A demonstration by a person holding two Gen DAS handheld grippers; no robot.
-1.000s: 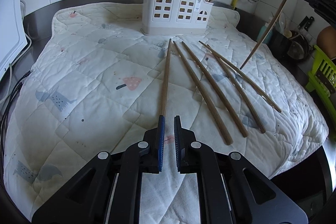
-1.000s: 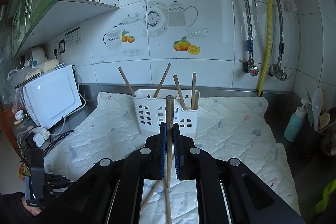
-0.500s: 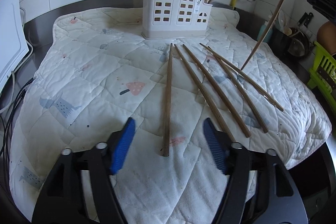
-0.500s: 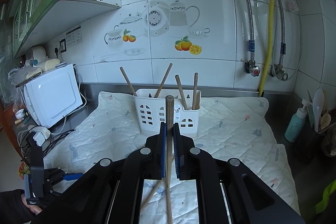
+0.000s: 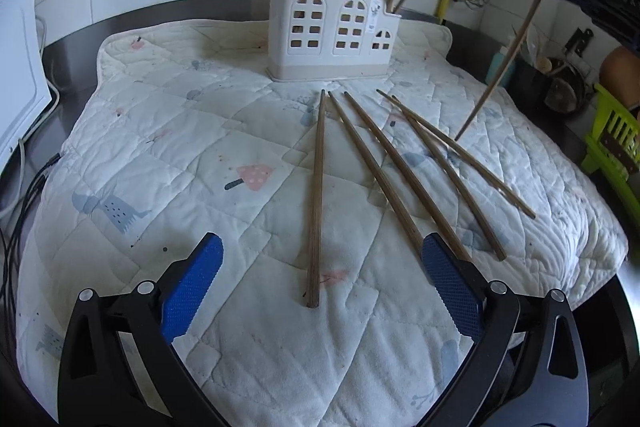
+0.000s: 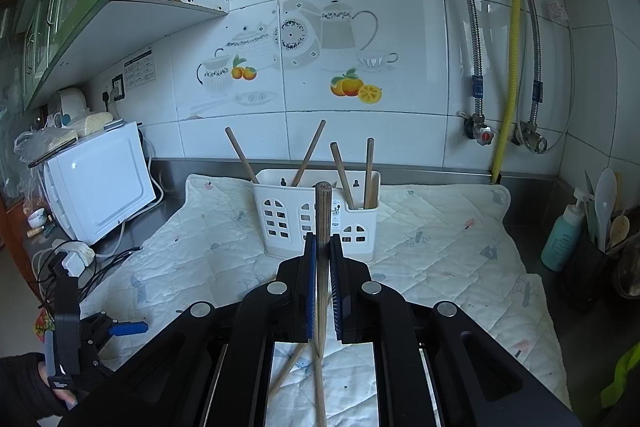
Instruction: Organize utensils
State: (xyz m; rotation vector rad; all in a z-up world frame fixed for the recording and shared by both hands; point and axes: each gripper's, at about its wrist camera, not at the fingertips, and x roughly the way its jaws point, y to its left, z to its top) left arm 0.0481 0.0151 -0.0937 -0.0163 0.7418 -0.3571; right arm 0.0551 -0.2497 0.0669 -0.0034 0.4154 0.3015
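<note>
Left gripper: hovering low over the quilted mat, blue pads spreading wide (nothing between them).
Nearest chopstick: lying on the mat, its butt end centred between the pads.
Right gripper: pointing level toward the wall, pinching a chopstick upright.
Other chopsticks: fanning out flat, to the right.
Utensil holder: standing at the mat's far edge, holding four sticks.

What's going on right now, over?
Left gripper open over a chopstick. Right gripper clamps another chopstick, short of the white holder. Nothing blocking.
</note>
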